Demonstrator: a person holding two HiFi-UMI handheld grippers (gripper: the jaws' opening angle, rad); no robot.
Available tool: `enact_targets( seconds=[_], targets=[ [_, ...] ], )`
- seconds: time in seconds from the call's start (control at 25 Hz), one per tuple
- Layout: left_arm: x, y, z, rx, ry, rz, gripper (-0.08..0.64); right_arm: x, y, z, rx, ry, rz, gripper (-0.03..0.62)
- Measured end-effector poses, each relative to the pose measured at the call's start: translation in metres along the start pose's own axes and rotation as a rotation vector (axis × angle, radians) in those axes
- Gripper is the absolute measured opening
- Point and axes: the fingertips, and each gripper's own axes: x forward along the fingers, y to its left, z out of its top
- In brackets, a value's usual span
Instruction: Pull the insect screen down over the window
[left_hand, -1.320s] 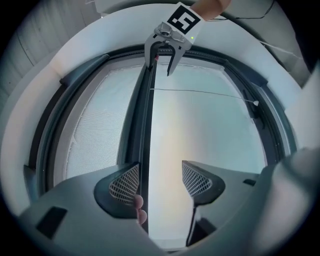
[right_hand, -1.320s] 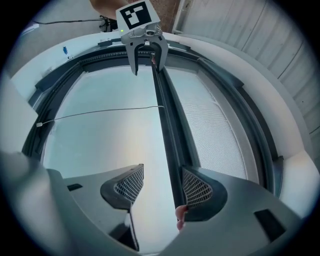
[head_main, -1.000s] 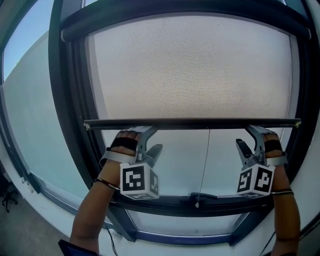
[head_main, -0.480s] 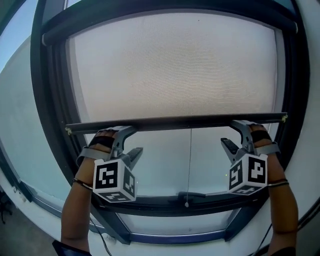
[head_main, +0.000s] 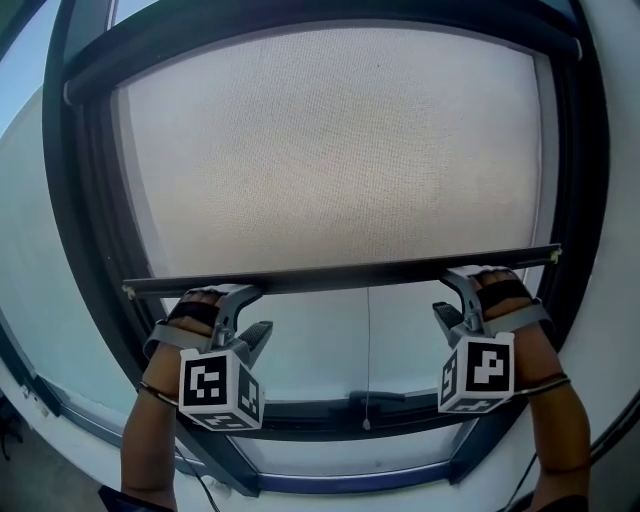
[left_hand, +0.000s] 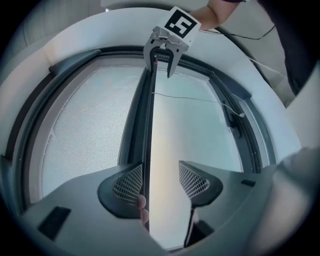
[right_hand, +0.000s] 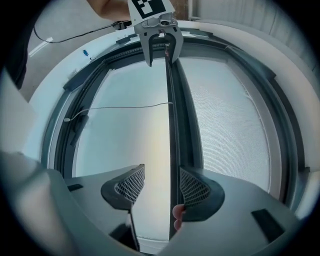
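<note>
The insect screen's pale mesh (head_main: 330, 150) hangs over most of the window, ending in a dark bottom bar (head_main: 340, 275). My left gripper (head_main: 255, 308) sits at the bar's left end and my right gripper (head_main: 450, 293) at its right end, each with its upper jaw hooked over the bar. In the left gripper view the bar (left_hand: 146, 130) runs against the left pad of my left gripper (left_hand: 160, 180), well apart from the other pad. Its jaws have just been closing around the bar. The right gripper view shows the bar (right_hand: 171, 115) beside one pad of my right gripper (right_hand: 162, 187), also open.
A thin pull cord (head_main: 367, 350) hangs from the bar's middle to a small bead near the dark lower window frame (head_main: 300, 415). Bare glass shows between bar and frame. Dark side rails (head_main: 85, 250) flank the mesh. White wall lies below the window.
The bottom bar sits a little lower on the window than before, with more mesh showing above it. Both grippers have come down with it, still hooked at its ends.
</note>
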Motion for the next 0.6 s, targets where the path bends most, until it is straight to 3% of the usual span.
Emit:
enact_targets(
  seconds=[0.2, 0.6],
  targets=[
    [0.003, -0.035, 0.005, 0.012, 0.029, -0.006, 0.230, -0.004, 0.037, -0.005, 0.034, -0.011, 0.011, 0.224],
    [0.009, -0.103, 0.010, -0.025, 0.033, -0.126, 0.229, -0.007, 0.106, -0.009, 0.036, -0.007, 0.137, 0.224]
  ],
)
